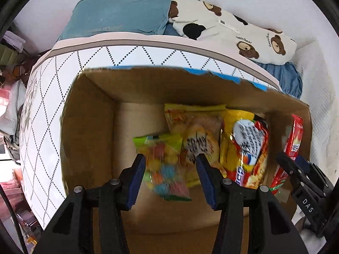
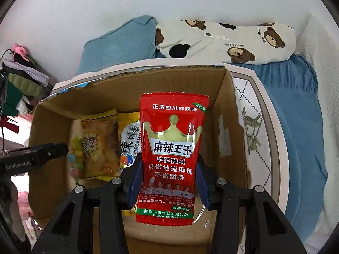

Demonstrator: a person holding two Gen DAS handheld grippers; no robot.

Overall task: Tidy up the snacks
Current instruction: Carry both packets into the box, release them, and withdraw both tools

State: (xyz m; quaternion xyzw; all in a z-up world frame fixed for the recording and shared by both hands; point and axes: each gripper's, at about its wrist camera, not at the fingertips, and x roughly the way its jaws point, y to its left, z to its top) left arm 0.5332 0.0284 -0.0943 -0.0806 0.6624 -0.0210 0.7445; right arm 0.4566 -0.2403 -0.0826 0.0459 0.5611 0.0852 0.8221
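Observation:
An open cardboard box stands against a mattress. Inside it a pale yellow snack bag and a yellow-red noodle pack stand in a row. My left gripper is open over the box; a blurred bag of colourful candy lies between its fingers, apparently loose. My right gripper is shut on a red spicy-strip packet, held upright over the box's right side. The right gripper also shows in the left wrist view.
The mattress with a dotted diamond pattern carries a blue pillow, a bear-print pillow and a blue sheet. A cluttered shelf stands at the left. A white wall is behind.

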